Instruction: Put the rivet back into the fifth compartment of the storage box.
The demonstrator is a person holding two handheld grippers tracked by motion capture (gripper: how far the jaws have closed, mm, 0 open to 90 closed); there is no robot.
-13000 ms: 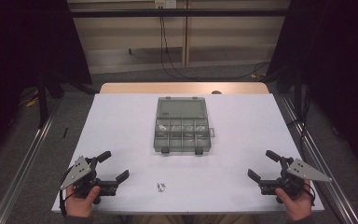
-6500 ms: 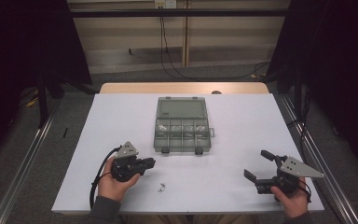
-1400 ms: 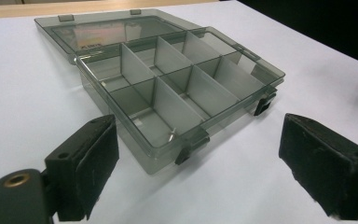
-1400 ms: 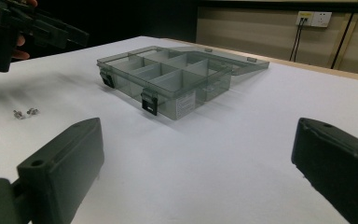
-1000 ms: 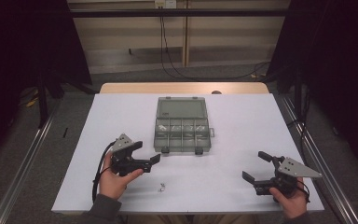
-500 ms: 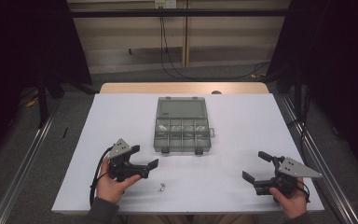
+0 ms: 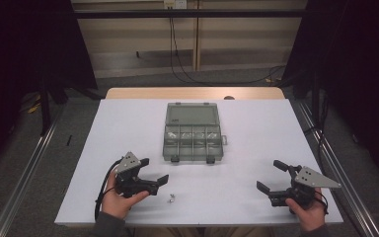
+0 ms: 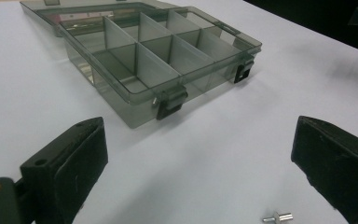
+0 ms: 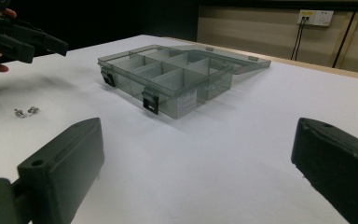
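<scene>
— Since a moment ago we've drawn our left gripper (image 7: pixel 154 171) nearer, jaws spread wide, holding nothing.
— Yes; small screws (image 7: pixel 171 199) lie just right of it, untouched.

White table (image 7: pixel 256 143); grey carpet floor (image 7: pixel 79 123); beige wall panel (image 7: pixel 237 34), wall socket (image 7: pixel 174 4); black curtains (image 7: pixel 24 44).

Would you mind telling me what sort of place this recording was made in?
Probably a lab or data-collection workspace, not a home: a bare white table flanked by metal floor rails, dark curtains at both sides, a wall socket with cables, and only a clear compartment box and small metal parts set out.
</scene>
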